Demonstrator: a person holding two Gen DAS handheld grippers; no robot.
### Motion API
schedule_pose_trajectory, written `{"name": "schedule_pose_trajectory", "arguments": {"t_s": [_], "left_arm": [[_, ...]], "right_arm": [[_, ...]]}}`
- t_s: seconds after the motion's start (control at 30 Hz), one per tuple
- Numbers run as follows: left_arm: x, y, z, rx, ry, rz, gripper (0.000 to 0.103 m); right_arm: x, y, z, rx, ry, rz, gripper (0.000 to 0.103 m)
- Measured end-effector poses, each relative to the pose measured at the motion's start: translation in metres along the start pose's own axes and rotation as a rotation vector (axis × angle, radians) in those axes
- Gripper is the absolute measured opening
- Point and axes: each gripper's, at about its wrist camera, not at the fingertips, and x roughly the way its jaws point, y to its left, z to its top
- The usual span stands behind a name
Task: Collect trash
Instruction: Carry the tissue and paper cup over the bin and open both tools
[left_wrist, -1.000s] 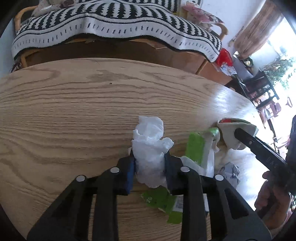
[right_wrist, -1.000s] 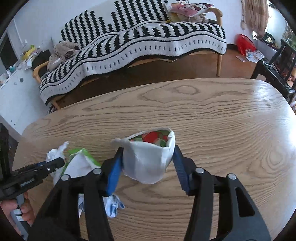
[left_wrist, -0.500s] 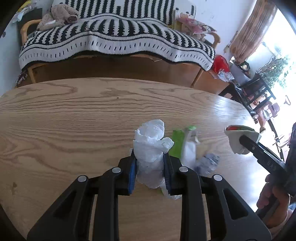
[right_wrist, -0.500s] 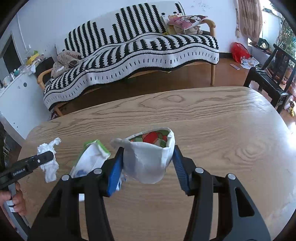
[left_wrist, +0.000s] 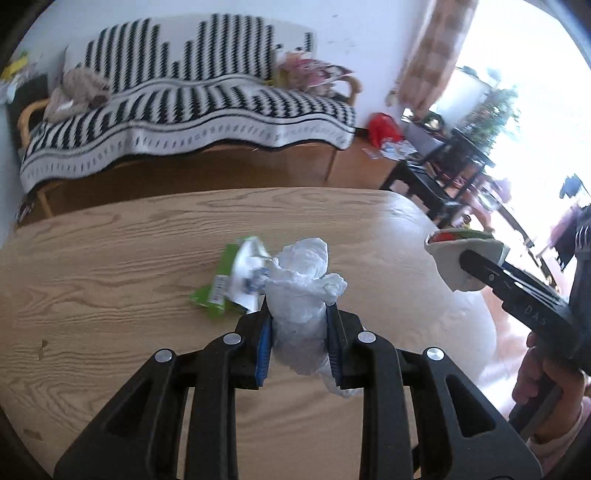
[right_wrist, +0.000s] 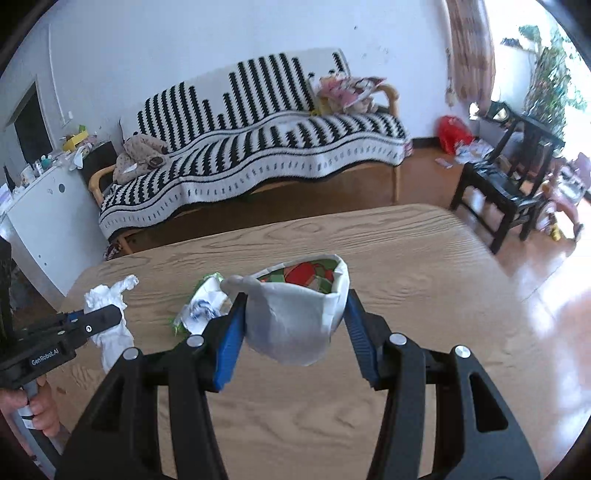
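Left wrist view: left tool (left_wrist: 299, 332) clenched crumpled white tissue (left_wrist: 301, 291); right tool (right_wrist: 293, 328) gripped a white paper cup (right_wrist: 295, 317) holding red-green scraps.

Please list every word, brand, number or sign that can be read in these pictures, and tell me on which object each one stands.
"GenRobot.AI": on the side of the left tool, in the right wrist view.
"DAS": embossed on the side of the right tool, in the left wrist view; possibly only part of a longer mark.
Barcode and print on the green wrapper: too blurred to read.
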Motion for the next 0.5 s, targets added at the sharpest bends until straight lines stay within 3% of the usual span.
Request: {"name": "schedule_pose_trajectory", "arguments": {"t_s": [0.27, 0.5], "left_arm": [[-0.030, -0.084, -0.037, 0.121, -0.004, -0.036, 0.025], [-0.032, -0.141, -0.086, 0.195, 0.035, -0.092, 0.025]], "right_arm": [[-0.083, -0.045, -0.042, 0.043, -0.036, -0.045, 0.052], [-0.140, -0.089, -0.084, 0.104, -0.052, -0.082, 0.052]]}}
